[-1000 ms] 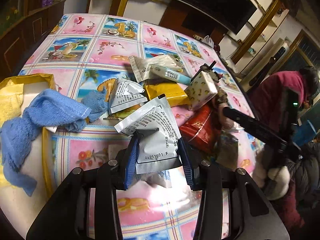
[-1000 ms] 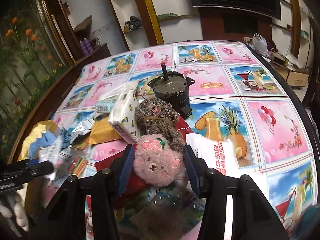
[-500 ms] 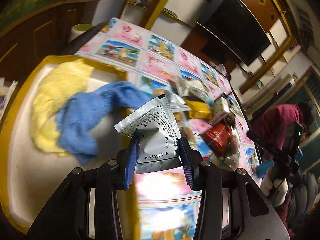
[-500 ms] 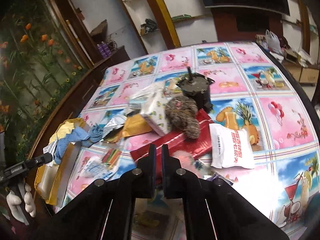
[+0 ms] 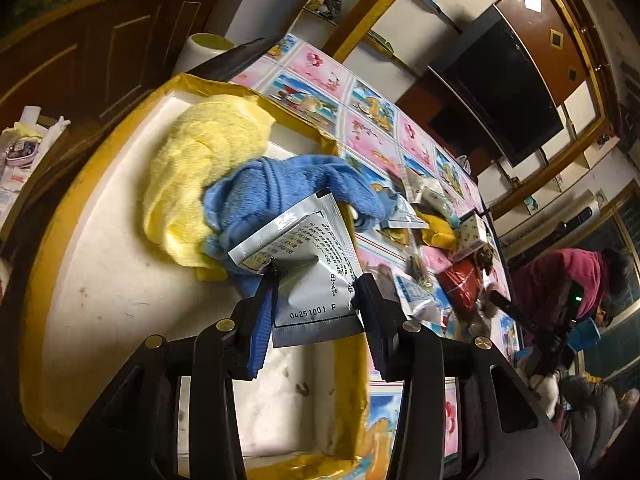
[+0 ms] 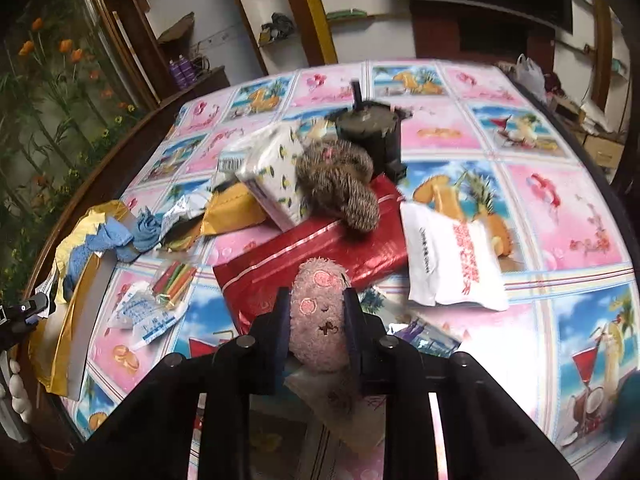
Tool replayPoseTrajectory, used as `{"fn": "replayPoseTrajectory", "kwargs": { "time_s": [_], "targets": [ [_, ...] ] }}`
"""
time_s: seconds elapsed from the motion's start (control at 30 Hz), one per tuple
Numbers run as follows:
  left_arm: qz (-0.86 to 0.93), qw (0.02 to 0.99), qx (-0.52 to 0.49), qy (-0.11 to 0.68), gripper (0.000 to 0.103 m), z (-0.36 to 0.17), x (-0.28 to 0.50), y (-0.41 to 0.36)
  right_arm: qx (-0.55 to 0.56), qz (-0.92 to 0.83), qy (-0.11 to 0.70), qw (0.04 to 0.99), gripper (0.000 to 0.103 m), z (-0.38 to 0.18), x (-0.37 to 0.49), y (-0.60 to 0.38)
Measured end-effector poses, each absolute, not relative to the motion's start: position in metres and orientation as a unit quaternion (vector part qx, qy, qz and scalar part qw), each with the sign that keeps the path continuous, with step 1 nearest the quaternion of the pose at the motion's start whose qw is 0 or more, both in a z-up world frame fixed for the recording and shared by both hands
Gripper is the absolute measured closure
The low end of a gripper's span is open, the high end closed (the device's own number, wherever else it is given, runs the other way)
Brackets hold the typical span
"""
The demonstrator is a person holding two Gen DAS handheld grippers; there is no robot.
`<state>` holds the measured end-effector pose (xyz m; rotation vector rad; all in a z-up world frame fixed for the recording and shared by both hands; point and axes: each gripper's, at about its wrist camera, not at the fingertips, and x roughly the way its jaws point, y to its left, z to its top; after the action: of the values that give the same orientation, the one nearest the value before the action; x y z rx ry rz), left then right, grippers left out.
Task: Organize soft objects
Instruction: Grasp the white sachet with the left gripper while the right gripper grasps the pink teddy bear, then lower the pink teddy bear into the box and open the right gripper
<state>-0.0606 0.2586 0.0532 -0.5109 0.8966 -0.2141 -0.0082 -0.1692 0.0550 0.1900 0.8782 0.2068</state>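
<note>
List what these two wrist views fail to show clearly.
- Left wrist view: the silver sachet in the left claw hides part of the blue towel; its small print is too fine to read.
- Left wrist view: the box floor near the camera is hidden by the claw's body.
- Right wrist view: the pink plush toy sits between the opening right claw; its lower part is blurred.

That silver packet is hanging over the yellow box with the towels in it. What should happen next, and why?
Probably open the left hand-held gripper and drop the silver packet: it already hangs over the yellow box, beside the blue towel.
</note>
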Motion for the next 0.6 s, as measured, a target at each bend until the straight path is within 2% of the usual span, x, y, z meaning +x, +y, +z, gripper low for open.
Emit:
{"fn": "replayPoseTrajectory", "kwargs": {
  "time_s": [0.23, 0.33, 0.6],
  "targets": [
    [-0.063, 0.852, -0.231, 0.465, 0.059, 0.038, -0.032, 0.275, 0.089, 0.16, 0.38, 0.907, 0.08, 0.102, -0.026, -0.126],
    [-0.047, 0.835, -0.227, 0.5, 0.059, 0.024, -0.015, 0.278, 0.081, 0.215, 0.389, 0.892, 0.08, 0.109, -0.024, -0.084],
    [-0.059, 0.837, -0.266, 0.475, 0.056, 0.035, -0.04, 0.293, 0.061, 0.351, 0.435, 0.827, 0.08, 0.1, -0.016, 0.049]
  ]
}}
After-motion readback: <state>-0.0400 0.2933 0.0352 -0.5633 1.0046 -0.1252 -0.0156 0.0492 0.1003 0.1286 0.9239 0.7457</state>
